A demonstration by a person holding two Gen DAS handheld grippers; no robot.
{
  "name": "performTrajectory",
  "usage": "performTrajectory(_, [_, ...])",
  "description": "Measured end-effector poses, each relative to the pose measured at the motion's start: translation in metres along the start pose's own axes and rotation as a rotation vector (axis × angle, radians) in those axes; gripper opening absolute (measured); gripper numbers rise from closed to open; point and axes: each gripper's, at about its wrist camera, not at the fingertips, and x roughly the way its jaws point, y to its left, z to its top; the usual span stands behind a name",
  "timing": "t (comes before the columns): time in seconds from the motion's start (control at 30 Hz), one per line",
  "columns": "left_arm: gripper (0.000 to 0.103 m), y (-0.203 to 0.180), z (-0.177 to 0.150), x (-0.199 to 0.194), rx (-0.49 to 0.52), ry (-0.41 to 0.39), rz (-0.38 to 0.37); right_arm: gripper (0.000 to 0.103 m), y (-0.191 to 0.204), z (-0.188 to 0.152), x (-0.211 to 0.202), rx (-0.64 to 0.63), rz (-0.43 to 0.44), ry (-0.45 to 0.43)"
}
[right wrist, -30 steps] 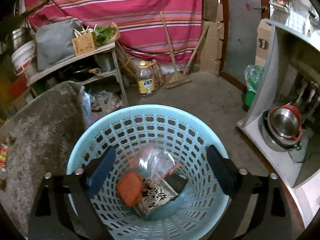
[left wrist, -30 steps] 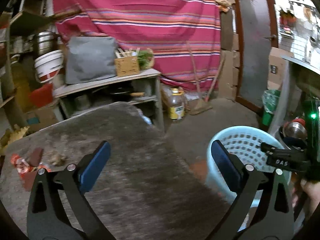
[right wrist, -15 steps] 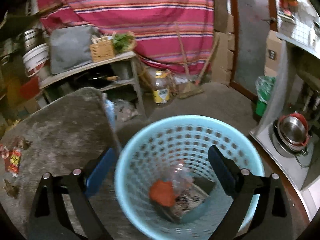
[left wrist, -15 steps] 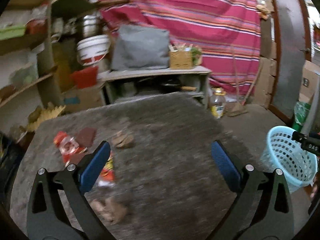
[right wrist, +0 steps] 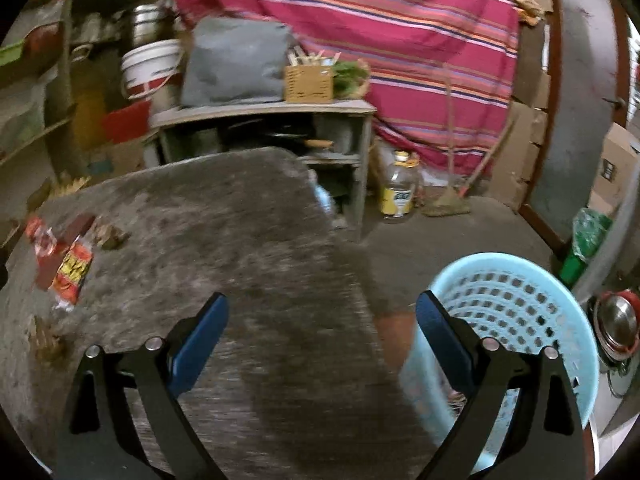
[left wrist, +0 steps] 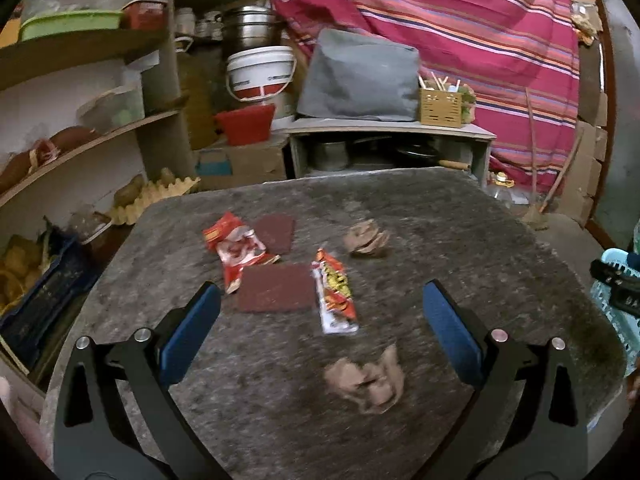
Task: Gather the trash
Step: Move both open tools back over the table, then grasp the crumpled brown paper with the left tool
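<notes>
A: Left gripper [left wrist: 320,312] — jaws spread wide, nothing between the blue pads, hanging over the grey table [left wrist: 460,224] in the lower half of its frame.

B: And the trash sits mid-frame. A red-and-yellow snack wrapper [left wrist: 335,292] lies just right of a dark red square pad [left wrist: 276,287], touching its edge. A crumpled red-and-white wrapper [left wrist: 238,248] is up and to the left, beside a second dark red pad [left wrist: 276,233].

A: Two brown crumpled paper wads as well — one above centre [left wrist: 367,239], one low in the frame [left wrist: 368,378], between the fingers.

B: Right gripper [right wrist: 322,340]?

A: Also wide apart and empty, over the table's right edge. The light blue basket [right wrist: 520,292] stands on the floor at lower right of that view, partly behind the right finger; its contents are blurred.

B: The wrappers show there too, far left.
</notes>
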Motion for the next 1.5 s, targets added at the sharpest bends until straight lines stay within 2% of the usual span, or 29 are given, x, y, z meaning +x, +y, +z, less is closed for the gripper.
performTrajectory(0.17, [0.098, 0.013, -0.009, -0.003, -0.006, 0.013, 0.018, 0.093, 0.017, -0.001, 0.0, -0.011, 0.031, -0.001])
performTrajectory(0.3, [0.098, 0.028, -0.017, -0.004, -0.052, 0.033, 0.012, 0.093, 0.032, -0.002, 0.0, -0.026, 0.059, 0.003])
performTrajectory(0.47, [0.098, 0.039, -0.028, -0.002, -0.085, 0.048, 0.013, 0.094, 0.047, -0.003, -0.004, -0.063, 0.039, -0.024])
performTrajectory(0.5, [0.098, 0.038, -0.03, -0.001, -0.079, 0.055, 0.019, 0.1, 0.05, -0.003, -0.006, -0.065, 0.035, -0.031])
performTrajectory(0.7, [0.098, 0.028, -0.043, 0.009, -0.062, 0.104, -0.008, 0.099, 0.059, -0.002, -0.01, -0.058, 0.031, -0.067])
performTrajectory(0.87, [0.098, 0.011, -0.047, 0.014, -0.044, 0.115, -0.036, 0.099, 0.068, -0.002, -0.01, -0.107, -0.043, -0.081])
performTrajectory(0.97, [0.098, 0.002, -0.049, 0.021, -0.042, 0.136, -0.077, 0.099, 0.067, -0.002, -0.008, -0.119, -0.085, -0.08])
performTrajectory(1.13, [0.098, -0.011, -0.053, 0.034, -0.016, 0.17, -0.117, 0.099, 0.054, -0.001, -0.004, -0.063, -0.061, -0.043])
performTrajectory(1.27, [0.097, -0.016, -0.054, 0.036, 0.011, 0.152, -0.114, 0.099, 0.048, -0.001, 0.001, -0.014, -0.028, -0.016])
performTrajectory(1.5, [0.056, -0.019, -0.056, 0.048, 0.042, 0.189, -0.188, 0.099, 0.053, -0.003, 0.008, 0.011, -0.006, 0.012])
